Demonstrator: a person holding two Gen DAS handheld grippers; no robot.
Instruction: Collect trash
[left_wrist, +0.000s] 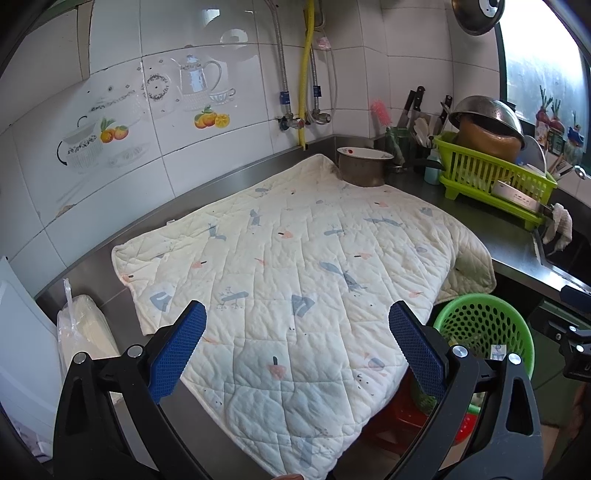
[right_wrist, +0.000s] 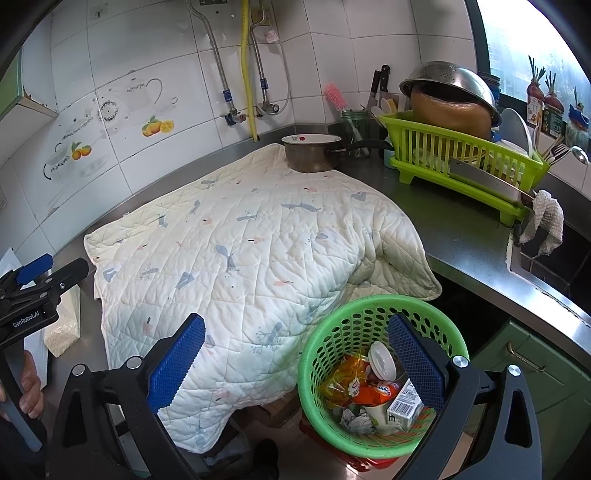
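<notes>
Both tongs hanging wide, holding nothing. Trash (right_wrist: 373, 391) sitting inside green basket (right_wrist: 317, 354), below bench front edge, off quilt's (right_wrist: 258, 258) right corner. Right gripper (right_wrist: 295, 350) hovering nearly over basket; left gripper (left_wrist: 297, 343) facing quilt, basket off to its right. No loose trash showing on bench.

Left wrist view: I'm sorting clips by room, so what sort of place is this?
Most likely a home kitchen. A steel counter runs along a tiled wall, a green dish rack holds a metal colander, and a saucepan sits beside knives.
</notes>
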